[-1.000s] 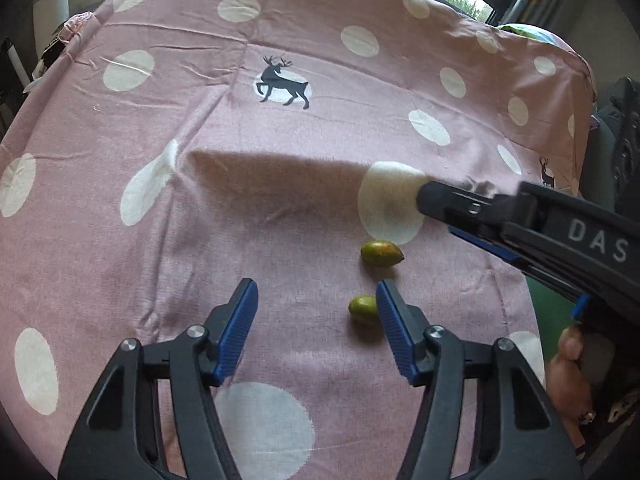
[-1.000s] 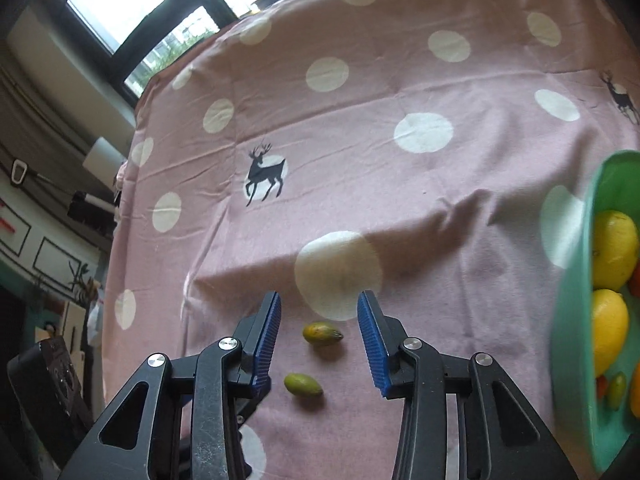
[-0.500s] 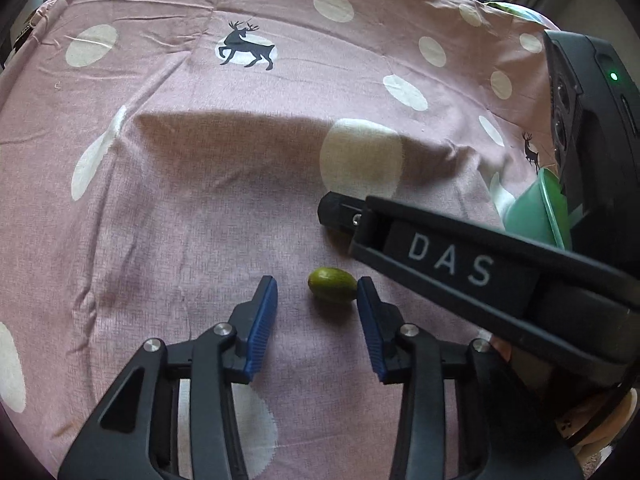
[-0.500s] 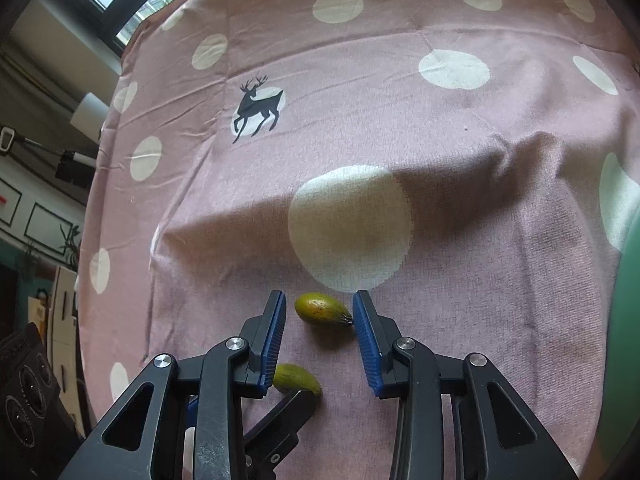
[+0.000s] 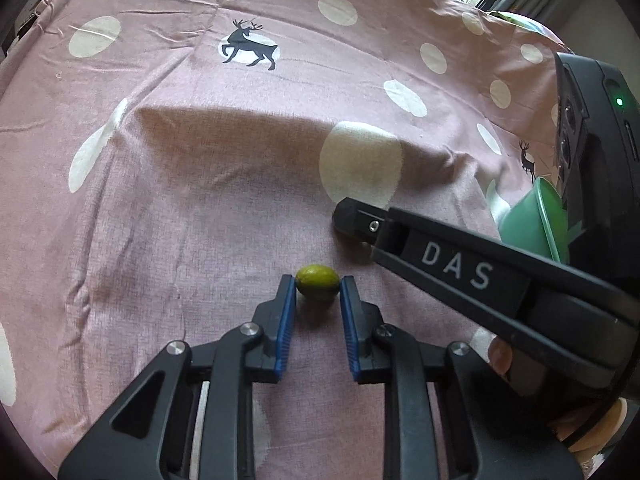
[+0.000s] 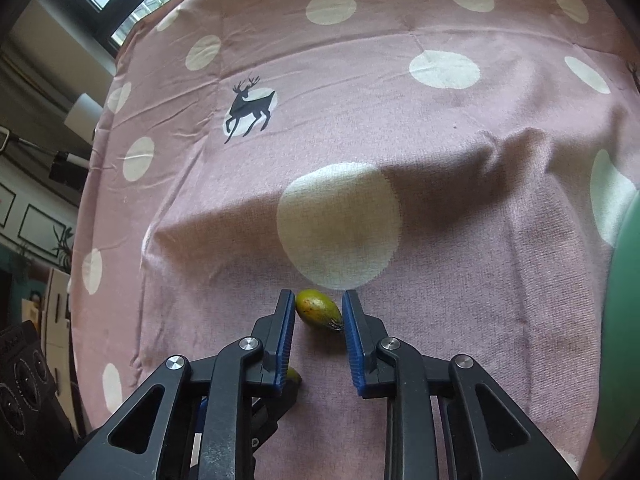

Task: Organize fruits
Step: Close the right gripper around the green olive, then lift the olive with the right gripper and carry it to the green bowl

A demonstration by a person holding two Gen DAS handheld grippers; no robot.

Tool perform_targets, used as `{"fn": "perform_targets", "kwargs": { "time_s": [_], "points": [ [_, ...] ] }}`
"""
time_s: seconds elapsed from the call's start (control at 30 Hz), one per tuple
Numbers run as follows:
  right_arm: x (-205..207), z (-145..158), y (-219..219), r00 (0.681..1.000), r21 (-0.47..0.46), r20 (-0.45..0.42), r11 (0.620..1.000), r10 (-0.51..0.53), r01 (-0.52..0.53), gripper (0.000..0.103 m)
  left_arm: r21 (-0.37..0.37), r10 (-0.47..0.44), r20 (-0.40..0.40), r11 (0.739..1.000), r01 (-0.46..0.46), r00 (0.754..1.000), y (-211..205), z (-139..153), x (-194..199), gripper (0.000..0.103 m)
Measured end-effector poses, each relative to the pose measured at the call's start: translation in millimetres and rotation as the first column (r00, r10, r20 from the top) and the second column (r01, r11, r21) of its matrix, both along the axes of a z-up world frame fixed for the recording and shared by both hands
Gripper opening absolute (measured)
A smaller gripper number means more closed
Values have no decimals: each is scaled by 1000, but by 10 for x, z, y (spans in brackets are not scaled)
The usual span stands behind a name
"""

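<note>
A small round green fruit [image 5: 318, 286] lies on the pink dotted cloth [image 5: 200, 208]. My left gripper [image 5: 318, 292] is closing, and its blue pads press on that fruit from both sides. A second fruit [image 6: 318, 313], green-yellow and pointed, sits just beyond it on the cloth. My right gripper [image 6: 319, 308] is closing too, its pads against this fruit's two ends. In the left wrist view a black finger [image 5: 440, 264] of the right gripper crosses from the right and hides the pointed fruit. A sliver of the round fruit [image 6: 295, 376] shows in the right wrist view.
A green bowl [image 5: 532, 220] stands at the right of the cloth; its rim [image 6: 628, 280] fills the right wrist view's right edge. A window runs behind the table's far edge. A hand [image 5: 500, 354] holds the right gripper.
Both grippers came down onto the cloth and narrowed from wide apart until the pads met a fruit each. The right gripper's body moved in across the left wrist view.
</note>
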State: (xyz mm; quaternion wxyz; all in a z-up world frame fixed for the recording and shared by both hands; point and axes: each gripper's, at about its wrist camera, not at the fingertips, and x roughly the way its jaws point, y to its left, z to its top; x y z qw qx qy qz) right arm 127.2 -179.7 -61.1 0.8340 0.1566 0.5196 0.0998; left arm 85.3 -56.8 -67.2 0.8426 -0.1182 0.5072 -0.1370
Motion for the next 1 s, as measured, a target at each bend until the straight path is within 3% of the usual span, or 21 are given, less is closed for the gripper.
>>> {"fn": "perform_targets", "kwargs": {
  "time_s": [0.37,0.67,0.8,1.0],
  "points": [
    [-46,17,-49,1000,9,-15,1000,0,0,21,16,4,9,1000,-4,1000,3,43,-23,22],
    [-71,3,106,1000,-90,4,996,21,-21,21,31,24,25,999,-25,999,62,97,-44,22],
    [-123,67,-12,999,-79,11,996,-32,33,21,28,3,61,1000,-4,998,7,227,-103,22],
    [-449,435,-429,983,21,104,988,-153,151,21,18,-62,163,998,60,985,-231,555,-255,22]
  ]
}}
